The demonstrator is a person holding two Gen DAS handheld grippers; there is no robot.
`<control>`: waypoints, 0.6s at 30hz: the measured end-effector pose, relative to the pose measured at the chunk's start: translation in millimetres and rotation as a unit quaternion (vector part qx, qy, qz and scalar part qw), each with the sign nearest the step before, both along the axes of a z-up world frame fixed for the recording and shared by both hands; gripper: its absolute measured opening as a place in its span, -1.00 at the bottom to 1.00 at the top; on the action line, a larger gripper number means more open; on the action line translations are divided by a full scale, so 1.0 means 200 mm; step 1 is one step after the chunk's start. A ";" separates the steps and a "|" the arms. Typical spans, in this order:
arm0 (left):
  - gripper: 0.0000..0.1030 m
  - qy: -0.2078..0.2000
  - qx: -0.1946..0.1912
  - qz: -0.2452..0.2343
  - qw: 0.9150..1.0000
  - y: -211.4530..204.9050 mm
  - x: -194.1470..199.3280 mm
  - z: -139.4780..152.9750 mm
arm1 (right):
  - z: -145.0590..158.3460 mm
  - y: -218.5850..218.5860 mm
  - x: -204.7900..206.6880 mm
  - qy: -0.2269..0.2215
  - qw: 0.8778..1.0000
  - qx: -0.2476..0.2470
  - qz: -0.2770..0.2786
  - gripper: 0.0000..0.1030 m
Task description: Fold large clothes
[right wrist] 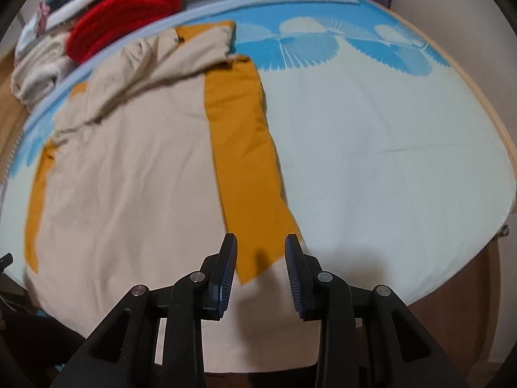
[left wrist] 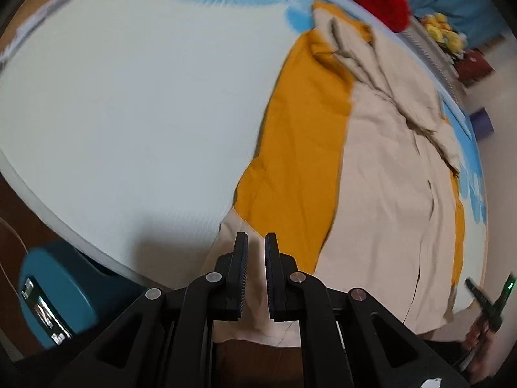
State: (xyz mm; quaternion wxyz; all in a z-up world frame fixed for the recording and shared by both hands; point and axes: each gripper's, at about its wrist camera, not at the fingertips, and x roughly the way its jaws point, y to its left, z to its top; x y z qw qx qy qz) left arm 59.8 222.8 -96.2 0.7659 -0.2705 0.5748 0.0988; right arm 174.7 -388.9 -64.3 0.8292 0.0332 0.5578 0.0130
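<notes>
A large beige and mustard-yellow garment (left wrist: 381, 168) lies spread on the bed, its near hem hanging over the bed's front edge; it also shows in the right wrist view (right wrist: 129, 174). A mustard panel (right wrist: 245, 168) runs along one side. The far end is bunched and wrinkled (right wrist: 155, 61). My left gripper (left wrist: 256, 242) hovers over the near beige corner, jaws a narrow gap apart, holding nothing. My right gripper (right wrist: 261, 245) is open above the near end of the mustard panel. The right gripper also shows at the lower right of the left wrist view (left wrist: 488, 294).
The bed sheet (right wrist: 387, 148) is pale with blue fan prints. A red fabric pile (right wrist: 126, 9) and folded whitish clothes (right wrist: 42, 71) lie beyond the bed's far edge. A teal object (left wrist: 61, 291) sits low beside the bed. Yellow items (left wrist: 442, 29) and a purple object (left wrist: 483, 124) stand off the bed.
</notes>
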 end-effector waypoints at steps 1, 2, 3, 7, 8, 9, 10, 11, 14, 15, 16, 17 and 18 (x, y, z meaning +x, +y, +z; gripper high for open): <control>-0.75 0.001 0.003 0.000 1.000 0.00 0.01 -0.01 | -0.02 0.00 0.01 0.009 1.000 -0.005 -0.001 -0.33; -0.74 0.009 0.013 -0.001 1.000 0.01 0.02 -0.02 | -0.05 -0.01 0.02 0.021 1.000 -0.009 -0.005 -0.31; -0.69 0.018 0.018 0.002 1.000 0.02 0.03 -0.04 | -0.08 -0.03 0.02 0.035 0.999 -0.011 -0.012 -0.31; -0.51 0.040 0.012 0.020 0.999 0.05 0.04 -0.11 | -0.21 -0.13 0.06 0.092 0.994 0.020 -0.056 -0.24; -0.46 0.043 0.012 0.020 0.999 0.05 0.04 -0.12 | -0.23 -0.14 0.06 0.099 0.993 0.026 -0.060 -0.20; -0.41 0.047 0.008 0.020 0.999 0.06 0.05 -0.14 | -0.26 -0.16 0.06 0.110 0.991 0.033 -0.067 -0.18; -0.39 0.054 0.005 0.015 0.998 0.05 0.06 -0.16 | -0.27 -0.16 0.06 0.115 0.990 0.037 -0.069 -0.15; -0.37 0.061 0.010 0.011 0.998 0.04 0.06 -0.17 | -0.28 -0.16 0.06 0.115 0.990 0.039 -0.070 -0.11; -0.36 0.067 0.029 0.000 0.997 0.02 0.07 -0.18 | -0.29 -0.15 0.06 0.116 0.990 0.036 -0.066 -0.07; -0.36 0.068 0.034 -0.003 0.997 0.01 0.08 -0.18 | -0.29 -0.14 0.05 0.116 0.991 0.032 -0.064 -0.07; -0.36 0.068 0.039 -0.007 0.997 0.00 0.08 -0.18 | -0.29 -0.13 0.05 0.115 0.991 0.028 -0.062 -0.07; -0.45 0.069 0.046 -0.013 0.997 -0.01 0.08 -0.18 | -0.29 -0.12 0.05 0.115 0.991 0.024 -0.061 -0.14; -0.78 0.069 0.051 -0.022 0.996 -0.02 0.08 -0.18 | -0.28 -0.12 0.04 0.113 0.992 0.022 -0.059 -0.29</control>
